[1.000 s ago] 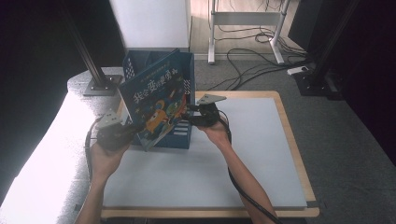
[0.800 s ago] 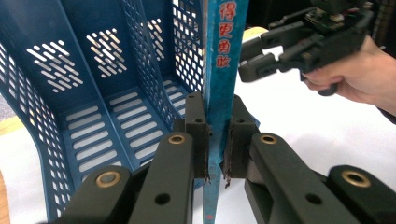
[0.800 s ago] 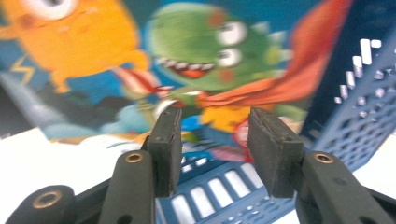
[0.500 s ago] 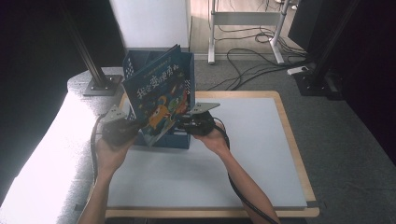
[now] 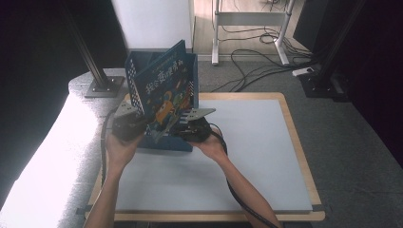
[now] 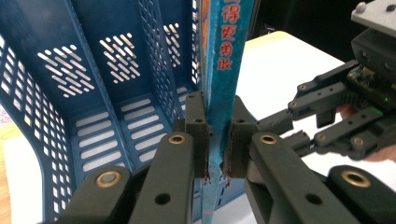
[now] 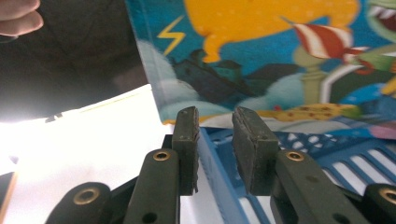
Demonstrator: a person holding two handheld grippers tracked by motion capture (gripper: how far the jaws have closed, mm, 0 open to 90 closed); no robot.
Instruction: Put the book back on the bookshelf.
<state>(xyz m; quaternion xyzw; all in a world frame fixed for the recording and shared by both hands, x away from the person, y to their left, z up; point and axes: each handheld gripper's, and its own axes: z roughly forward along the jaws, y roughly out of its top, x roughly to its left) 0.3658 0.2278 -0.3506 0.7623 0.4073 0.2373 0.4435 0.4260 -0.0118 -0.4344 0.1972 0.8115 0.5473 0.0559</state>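
The left gripper (image 6: 215,140) pinches the book (image 6: 225,70); the right gripper (image 7: 214,140), just closing, straddles the blue rack's wall (image 7: 219,177).

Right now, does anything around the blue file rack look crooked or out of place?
Yes. The picture book leans at a slant across the front of the blue file rack instead of standing in a slot. The left gripper clamps its edge; the right gripper has been closing around the rack's wall.
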